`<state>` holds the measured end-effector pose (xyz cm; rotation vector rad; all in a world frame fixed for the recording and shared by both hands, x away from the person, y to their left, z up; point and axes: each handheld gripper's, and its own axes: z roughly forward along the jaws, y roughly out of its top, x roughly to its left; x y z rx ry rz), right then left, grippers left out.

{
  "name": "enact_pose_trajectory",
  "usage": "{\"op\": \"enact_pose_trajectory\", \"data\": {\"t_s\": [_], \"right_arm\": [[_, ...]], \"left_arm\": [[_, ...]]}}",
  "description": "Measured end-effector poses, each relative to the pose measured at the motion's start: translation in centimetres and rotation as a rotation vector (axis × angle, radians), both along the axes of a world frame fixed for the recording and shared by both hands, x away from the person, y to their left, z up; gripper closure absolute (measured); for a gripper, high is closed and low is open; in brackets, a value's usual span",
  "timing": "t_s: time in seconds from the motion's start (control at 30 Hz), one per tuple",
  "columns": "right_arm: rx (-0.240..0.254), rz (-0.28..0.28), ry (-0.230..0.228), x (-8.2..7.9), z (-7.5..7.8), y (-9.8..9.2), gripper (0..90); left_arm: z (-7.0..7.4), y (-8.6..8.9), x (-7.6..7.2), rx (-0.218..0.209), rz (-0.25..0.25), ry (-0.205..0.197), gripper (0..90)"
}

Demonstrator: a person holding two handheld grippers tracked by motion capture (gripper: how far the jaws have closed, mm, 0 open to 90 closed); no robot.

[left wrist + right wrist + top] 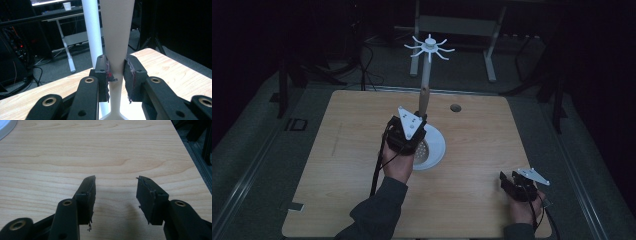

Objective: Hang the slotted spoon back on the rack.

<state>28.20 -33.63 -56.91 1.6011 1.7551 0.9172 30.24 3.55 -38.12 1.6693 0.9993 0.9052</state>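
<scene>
Plywood table is bare at its left side; just left of centre the left gripper is clamped on the pale tapered stem of a white stand, low down where the stem narrows toward its round base. In the left gripper view the pads press both flanks of that stem, jaws narrow and holding it upright. High on the stand sits a white hub with curved hook arms. Near the right corner, the right gripper rests idle on the tabletop, its jaws wide apart with nothing between them. The step in hand looks like steadying or lifting the stand; the next move probably calls for keeping the stem vertical so the top-heavy hub does not swing. The base's near-left side is covered by the gripper, and the dark room behind is hard to make out.
</scene>
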Motion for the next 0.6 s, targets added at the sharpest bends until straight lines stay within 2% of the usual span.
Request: {"op": "enact_pose_trajectory", "data": {"t_s": [0.6], "right_arm": [[0.001, 0.003, 0.001, 0.0, 0.0, 0.0, 48.9]], "left_arm": [[1.2, -0.3, 0.0, -0.026, 0.034, -0.013, 74.2]]}}
